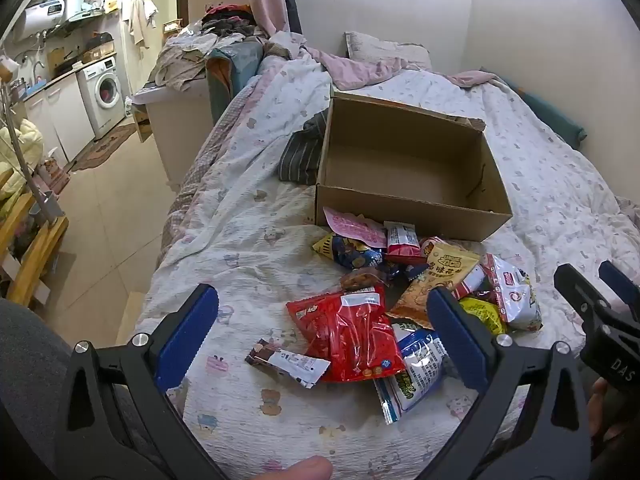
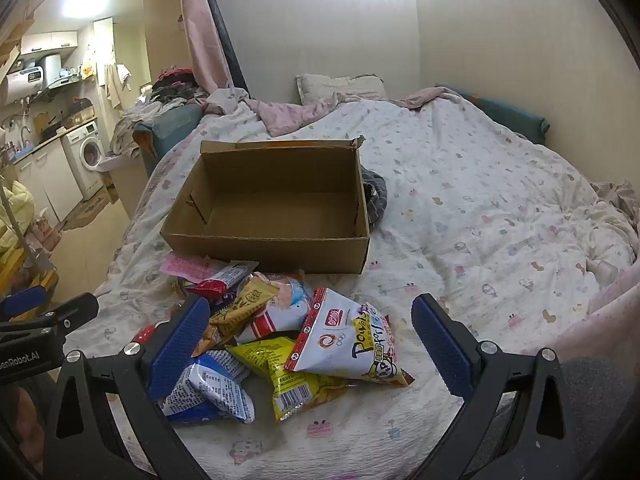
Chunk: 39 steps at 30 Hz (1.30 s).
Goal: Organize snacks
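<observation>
An empty brown cardboard box (image 1: pixel 412 178) (image 2: pixel 272 204) stands open on the bed. In front of it lies a heap of snack packets: a red bag (image 1: pixel 352 336), a small dark bar (image 1: pixel 288 362), a blue-and-white pack (image 1: pixel 416 368) (image 2: pixel 212 388), a yellow pack (image 2: pixel 288 376), a white bag (image 2: pixel 348 340) (image 1: pixel 514 296), a pink packet (image 1: pixel 354 226) (image 2: pixel 190 268). My left gripper (image 1: pixel 324 312) hovers open over the red bag, touching nothing. My right gripper (image 2: pixel 310 320) stands open above the white bag. The right gripper (image 1: pixel 600 292) also shows in the left wrist view.
The bed carries a white patterned quilt (image 2: pixel 460 216) with a striped dark garment (image 1: pixel 302 152) (image 2: pixel 376 196) beside the box. A pillow (image 2: pixel 340 86) lies by the far wall. The bed's left edge drops to a tiled floor (image 1: pixel 108 216) with a washing machine (image 1: pixel 102 94).
</observation>
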{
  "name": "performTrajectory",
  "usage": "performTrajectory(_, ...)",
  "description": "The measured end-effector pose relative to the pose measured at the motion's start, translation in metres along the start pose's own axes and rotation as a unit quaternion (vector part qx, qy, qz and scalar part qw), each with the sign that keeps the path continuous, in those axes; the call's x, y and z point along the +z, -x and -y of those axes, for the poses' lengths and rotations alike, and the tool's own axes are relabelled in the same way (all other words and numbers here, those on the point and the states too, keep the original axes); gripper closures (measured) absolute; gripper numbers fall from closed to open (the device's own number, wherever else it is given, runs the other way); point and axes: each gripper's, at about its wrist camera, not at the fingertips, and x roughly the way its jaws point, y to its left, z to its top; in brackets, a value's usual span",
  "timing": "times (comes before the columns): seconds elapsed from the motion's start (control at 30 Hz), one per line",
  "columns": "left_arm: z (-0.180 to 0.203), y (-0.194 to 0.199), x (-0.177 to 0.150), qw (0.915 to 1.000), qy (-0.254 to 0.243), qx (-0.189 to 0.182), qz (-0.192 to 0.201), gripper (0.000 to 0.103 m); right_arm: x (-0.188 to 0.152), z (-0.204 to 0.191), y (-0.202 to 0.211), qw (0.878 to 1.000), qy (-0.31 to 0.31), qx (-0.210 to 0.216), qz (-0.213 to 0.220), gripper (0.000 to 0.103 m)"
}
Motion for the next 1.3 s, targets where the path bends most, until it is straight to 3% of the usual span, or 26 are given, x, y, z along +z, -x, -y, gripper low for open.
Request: performTrajectory(1.3,-0.0009,-0.001,-0.002,1.0,-0.002,-0.002,0.004,0.0,-0.0006,-0.0024,-0.0003,1.0,0.004,0.001,0.0,0.0)
